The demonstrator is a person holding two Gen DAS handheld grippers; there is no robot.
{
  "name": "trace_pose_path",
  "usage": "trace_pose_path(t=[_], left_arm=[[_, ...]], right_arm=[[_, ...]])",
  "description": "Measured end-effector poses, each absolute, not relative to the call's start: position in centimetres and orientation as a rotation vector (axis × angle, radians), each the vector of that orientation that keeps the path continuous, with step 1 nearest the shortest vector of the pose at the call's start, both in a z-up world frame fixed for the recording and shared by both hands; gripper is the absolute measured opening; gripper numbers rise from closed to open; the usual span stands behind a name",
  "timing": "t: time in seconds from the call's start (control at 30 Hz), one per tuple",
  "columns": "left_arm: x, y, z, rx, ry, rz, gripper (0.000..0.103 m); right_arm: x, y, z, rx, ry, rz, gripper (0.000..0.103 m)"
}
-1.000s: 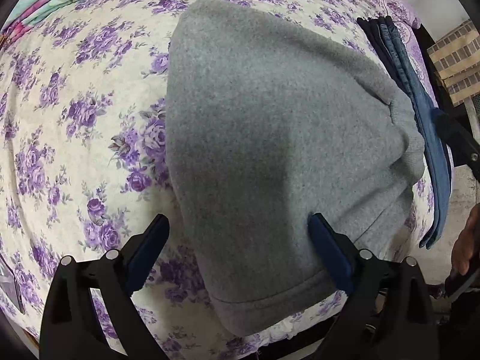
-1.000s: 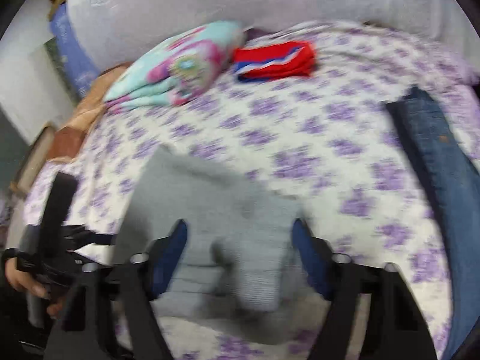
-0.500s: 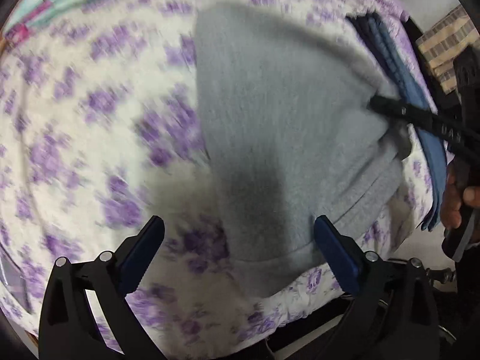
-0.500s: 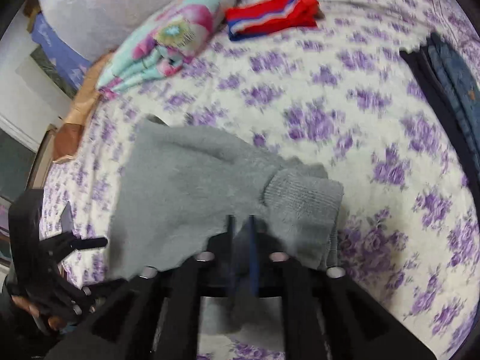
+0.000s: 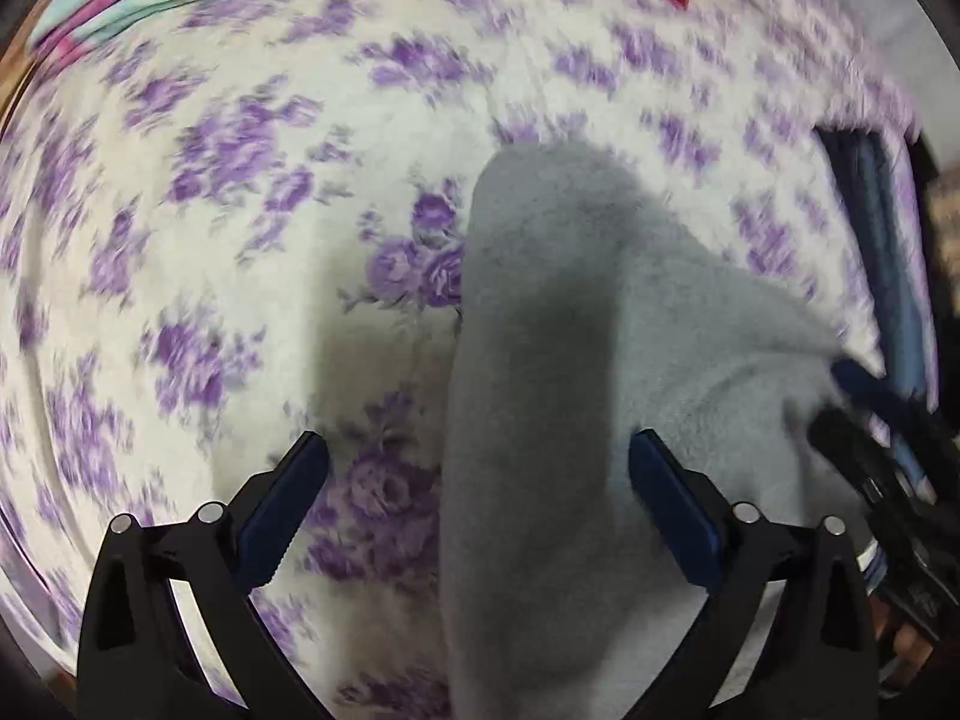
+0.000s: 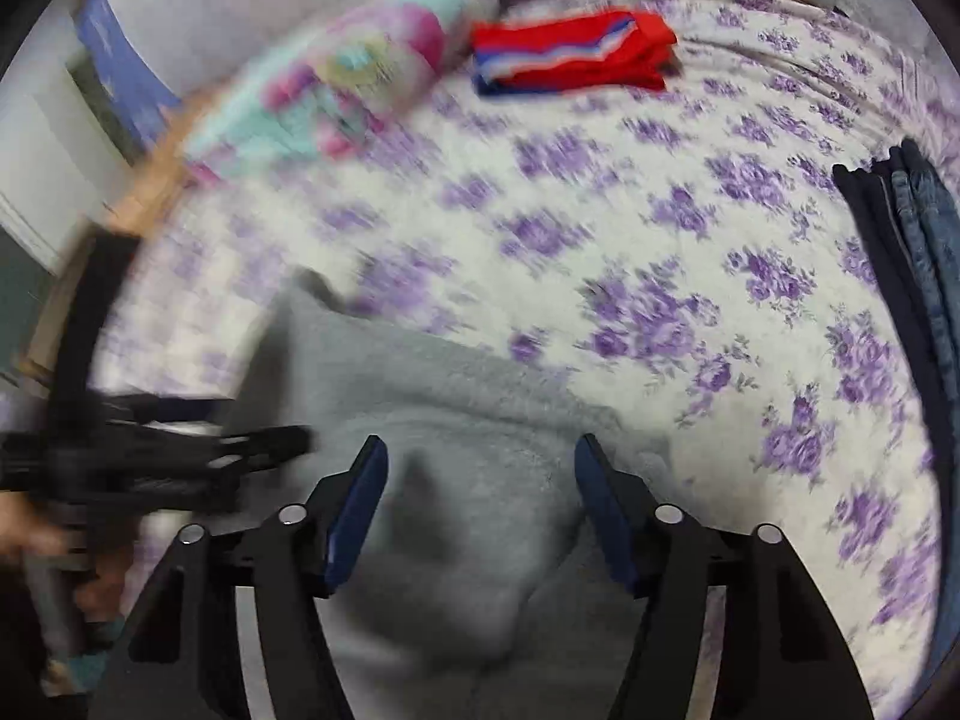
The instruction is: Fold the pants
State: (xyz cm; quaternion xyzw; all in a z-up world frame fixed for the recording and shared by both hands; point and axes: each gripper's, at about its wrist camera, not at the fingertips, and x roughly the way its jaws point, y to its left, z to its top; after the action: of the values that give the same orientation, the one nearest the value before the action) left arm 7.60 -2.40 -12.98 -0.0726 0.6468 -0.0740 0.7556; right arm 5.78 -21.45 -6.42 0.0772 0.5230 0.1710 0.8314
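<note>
The grey fleece pants [image 5: 600, 420] lie in a folded bundle on the purple-flowered bed sheet [image 5: 180, 240]. My left gripper [image 5: 480, 480] is open, its fingers astride the bundle's left edge, holding nothing. In the right wrist view the pants [image 6: 480, 480] lie under my right gripper [image 6: 480, 480], which is open and empty above them. The right gripper also shows at the right edge of the left wrist view [image 5: 870, 420], and the left gripper shows blurred at the left of the right wrist view [image 6: 150, 456].
Folded jeans [image 6: 912, 252] lie along the bed's right side. A folded red garment [image 6: 570, 54] and a turquoise-pink pillow [image 6: 348, 84] sit at the far end. The near bed edge is just below the grippers.
The right gripper, shut on the pants half a second ago, has opened and let them go. The left gripper has moved forward over the bed. Both views are motion-blurred.
</note>
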Motion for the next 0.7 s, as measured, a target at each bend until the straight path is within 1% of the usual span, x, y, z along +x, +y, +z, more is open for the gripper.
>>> trace_pose_path(t=[0.03,0.1,0.2,0.3,0.33,0.43,0.53,0.57,0.6,0.63,0.7], left_arm=[[7.1,-2.1,-12.4,-0.166,1.399,-0.186,0.098],[5.9,-1.3,-11.7,-0.181,1.398,-0.207,0.098],[4.0,0.0,-11.5,-0.217,1.425,-0.233,0.098],[2.6,0.6,-12.3,-0.226,1.454,-0.225,0.098],[2.2,0.6,-12.7,-0.228,1.465,-0.227,0.098],[1.7,0.5,-13.5,-0.270,1.491,-0.246,0.098],[2.0,0.2,-14.1,-0.299,1.503,-0.246,0.099],[2.1,0.2,-14.2,-0.298,1.503,-0.248,0.099],[2.1,0.2,-14.2,-0.300,1.504,-0.252,0.099],[2.1,0.2,-14.1,-0.298,1.503,-0.250,0.099],[2.2,0.3,-14.2,-0.294,1.498,-0.239,0.099]], right_arm=[[5.0,-22.5,-5.5,0.214,1.087,0.378,0.087],[3.3,-25.1,-4.1,0.291,1.034,0.353,0.099],[1.5,-28.8,-4.4,0.366,1.035,0.257,0.099],[1.0,-31.2,-7.6,0.437,1.156,0.186,0.099],[0.8,-31.6,-8.7,0.504,1.188,0.196,0.099],[0.8,-31.5,-10.9,0.632,1.219,0.249,0.099],[1.3,-29.9,-13.3,0.628,1.279,0.255,0.099],[1.4,-29.3,-13.9,0.666,1.292,0.275,0.097],[1.6,-28.7,-14.3,0.699,1.308,0.305,0.086],[1.7,-27.7,-14.7,0.710,1.334,0.330,0.086],[1.7,-26.1,-14.6,0.625,1.339,0.318,0.086]])
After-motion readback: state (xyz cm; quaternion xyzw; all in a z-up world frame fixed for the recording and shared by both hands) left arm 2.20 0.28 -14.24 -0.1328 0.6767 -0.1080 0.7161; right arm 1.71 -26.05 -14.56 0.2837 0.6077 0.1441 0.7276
